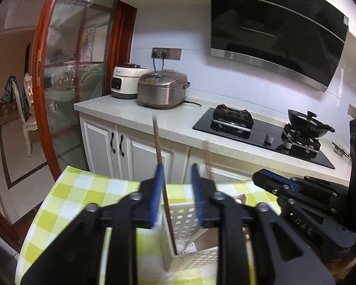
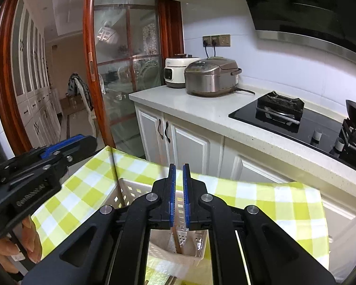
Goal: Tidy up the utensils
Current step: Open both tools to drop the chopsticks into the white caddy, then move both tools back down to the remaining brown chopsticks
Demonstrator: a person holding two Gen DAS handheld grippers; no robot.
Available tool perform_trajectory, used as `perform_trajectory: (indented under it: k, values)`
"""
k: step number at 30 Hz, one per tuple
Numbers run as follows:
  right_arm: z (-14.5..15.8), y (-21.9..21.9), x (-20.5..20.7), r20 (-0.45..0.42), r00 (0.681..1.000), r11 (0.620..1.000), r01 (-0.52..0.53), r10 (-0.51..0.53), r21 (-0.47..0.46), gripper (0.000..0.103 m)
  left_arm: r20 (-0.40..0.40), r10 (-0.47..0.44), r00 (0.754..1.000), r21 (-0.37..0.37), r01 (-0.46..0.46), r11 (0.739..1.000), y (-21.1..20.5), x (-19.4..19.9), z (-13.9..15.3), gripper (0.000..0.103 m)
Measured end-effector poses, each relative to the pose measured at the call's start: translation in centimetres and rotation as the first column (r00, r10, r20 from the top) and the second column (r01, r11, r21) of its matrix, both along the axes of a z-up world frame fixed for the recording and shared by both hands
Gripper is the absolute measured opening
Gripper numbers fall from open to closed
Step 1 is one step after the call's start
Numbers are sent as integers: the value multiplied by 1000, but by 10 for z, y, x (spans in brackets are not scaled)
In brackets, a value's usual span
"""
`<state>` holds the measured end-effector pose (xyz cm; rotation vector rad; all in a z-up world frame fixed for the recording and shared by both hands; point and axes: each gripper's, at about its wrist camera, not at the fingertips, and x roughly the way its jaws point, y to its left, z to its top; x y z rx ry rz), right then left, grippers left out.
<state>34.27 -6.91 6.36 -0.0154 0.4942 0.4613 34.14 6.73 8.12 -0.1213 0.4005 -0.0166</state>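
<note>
Left gripper [image 1: 175, 190], spread, frames a thin, stiff, light wooden chopstick [image 1: 162, 180] standing in the white perforated plastic basket [image 1: 189, 216]; grip mid-shaft. Right gripper [image 2: 179, 197] nearly pressed together, empty.

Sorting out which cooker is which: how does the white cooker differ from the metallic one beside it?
The white cooker is white, the metallic cooker brushed brown-silver. The white cooker stands nearer the counter's end by the glass door; the metallic one sits nearer the stove. Both rest on the pale countertop below the wall sockets.
</note>
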Motion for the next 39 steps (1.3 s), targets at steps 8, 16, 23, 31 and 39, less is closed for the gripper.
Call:
perform_trajectory:
  k: [8,16,23,31,39]
  values:
    - [2,-22,-37,17,1000,999,3,-4,38,10,36,21,999,-24,-20,1000,14,-36,2,58]
    - [-27,-47,-96,-2,1000,999,27,-26,20,18,45,70,997,-78,-67,995,20,-95,-17,89]
    - [-82,-56,-129,-111,993,999,34,-31,29,36,-76,95,993,-117,-103,988,27,-137,-71,96]
    - [-136,-53,-147,-226,973,999,39,-37,5,36,-196,79,977,-129,-106,986,26,-163,-129,96]
    - [-170,-50,-140,-309,949,997,55,-67,-45,36,-248,58,967,-104,-86,991,14,-159,-159,96]
